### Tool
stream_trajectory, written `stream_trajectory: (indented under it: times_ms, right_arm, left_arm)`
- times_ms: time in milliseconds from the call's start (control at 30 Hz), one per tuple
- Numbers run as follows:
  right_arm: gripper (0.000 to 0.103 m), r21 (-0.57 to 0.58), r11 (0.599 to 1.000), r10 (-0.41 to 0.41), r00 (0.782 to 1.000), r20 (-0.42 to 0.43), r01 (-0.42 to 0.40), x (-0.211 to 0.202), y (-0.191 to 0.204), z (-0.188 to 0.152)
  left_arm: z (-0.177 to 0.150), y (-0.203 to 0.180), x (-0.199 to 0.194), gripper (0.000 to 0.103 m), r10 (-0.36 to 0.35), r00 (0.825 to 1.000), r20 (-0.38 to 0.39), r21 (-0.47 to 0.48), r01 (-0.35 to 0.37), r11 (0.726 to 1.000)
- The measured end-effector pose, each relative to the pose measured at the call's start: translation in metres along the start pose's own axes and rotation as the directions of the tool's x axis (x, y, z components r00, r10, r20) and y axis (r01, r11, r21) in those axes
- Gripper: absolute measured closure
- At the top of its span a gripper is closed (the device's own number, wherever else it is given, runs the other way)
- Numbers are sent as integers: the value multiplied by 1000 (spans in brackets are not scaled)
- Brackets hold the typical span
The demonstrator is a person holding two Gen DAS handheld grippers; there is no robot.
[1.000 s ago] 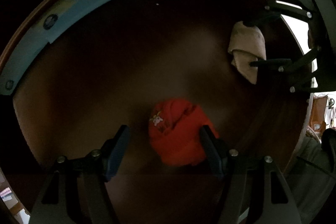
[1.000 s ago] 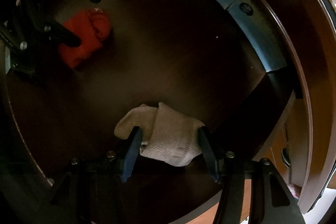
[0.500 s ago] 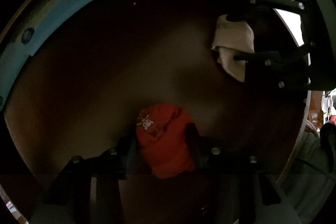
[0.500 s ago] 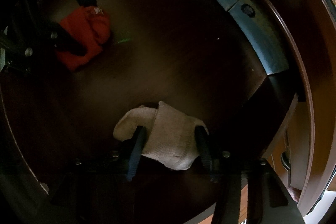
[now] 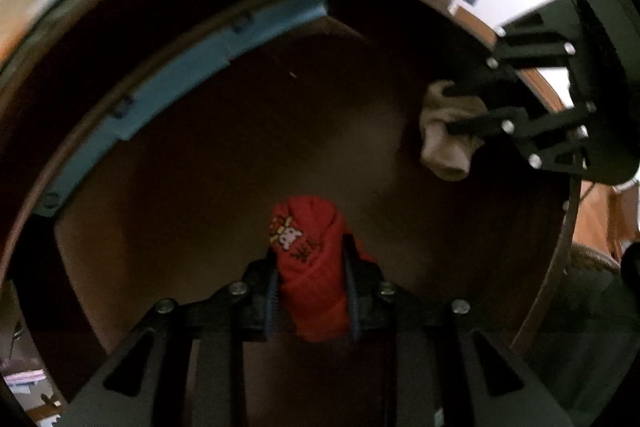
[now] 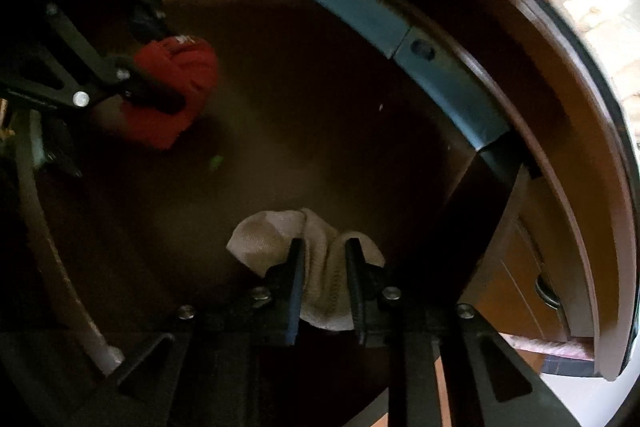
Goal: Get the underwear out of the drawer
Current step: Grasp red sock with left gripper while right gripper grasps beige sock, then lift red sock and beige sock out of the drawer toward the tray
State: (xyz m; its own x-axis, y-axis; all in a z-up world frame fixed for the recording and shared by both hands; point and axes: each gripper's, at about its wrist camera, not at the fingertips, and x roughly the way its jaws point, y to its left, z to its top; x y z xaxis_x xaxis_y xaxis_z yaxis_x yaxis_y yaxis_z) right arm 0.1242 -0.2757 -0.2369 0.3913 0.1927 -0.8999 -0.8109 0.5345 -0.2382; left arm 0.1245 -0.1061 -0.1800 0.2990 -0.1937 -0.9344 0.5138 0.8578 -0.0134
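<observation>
Drawer: dark brown wooden floor point(image 5: 224, 179), dimly lit, blue strip point(image 5: 168, 95) along its back wall.
Left gripper point(image 5: 310, 267): fingers just closed, pinching the red underwear point(image 5: 312, 267) above the drawer floor.
Right gripper point(image 6: 324, 271): fingers just closed, clamping the beige underwear point(image 6: 320, 267).
Room: bright beyond the drawer front.

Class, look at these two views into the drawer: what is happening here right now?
A person is working inside a dark wooden drawer with two hand-held grippers. The left gripper has just been closing and now pinches a bunched red garment with a small printed design. The right gripper has just been closing too and clamps a pale beige garment. Both pieces are gripped but remain within the drawer, beside its blue-edged wall.
</observation>
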Motion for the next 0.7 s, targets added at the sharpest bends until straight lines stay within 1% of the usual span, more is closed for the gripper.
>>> stream_trajectory:
  times_ms: [67,133,167,200,267,367,467,533,700]
  right_arm:
    - [81,21,1000,7,1000,27,-7,-6,-2,2]
    - [81,34,999,9,997,72,-11,-12,-1,8]
    - [82,38,999,15,996,83,-18,-14,-1,9]
    - [82,42,999,14,994,105,-19,-18,0,10]
    - [82,45,999,19,989,145,-26,-28,3,12]
    - [82,50,998,26,980,198,-36,-44,6,17]
    - [82,54,998,28,968,251,-43,-61,9,20]
    - [82,55,997,28,959,281,-45,-64,4,25]
    - [82,59,997,31,941,336,-54,-80,4,33]
  left_arm:
    - [-1,3,-8,78,34,999,41,-16,-34,999]
    - [-3,4,-15,78,70,995,72,-29,-68,997]
    - [-4,4,-21,78,100,990,98,-36,-97,995]
    - [-3,-2,-25,78,115,987,113,-42,-111,993]
    - [-8,2,-33,78,140,979,146,-54,-134,990]
    - [-10,2,-54,78,189,963,194,-68,-179,981]
    - [-12,7,-63,78,222,948,226,-82,-209,975]
    - [-13,11,-69,79,239,941,241,-90,-224,970]
    - [-9,20,-80,78,269,922,279,-136,-239,961]
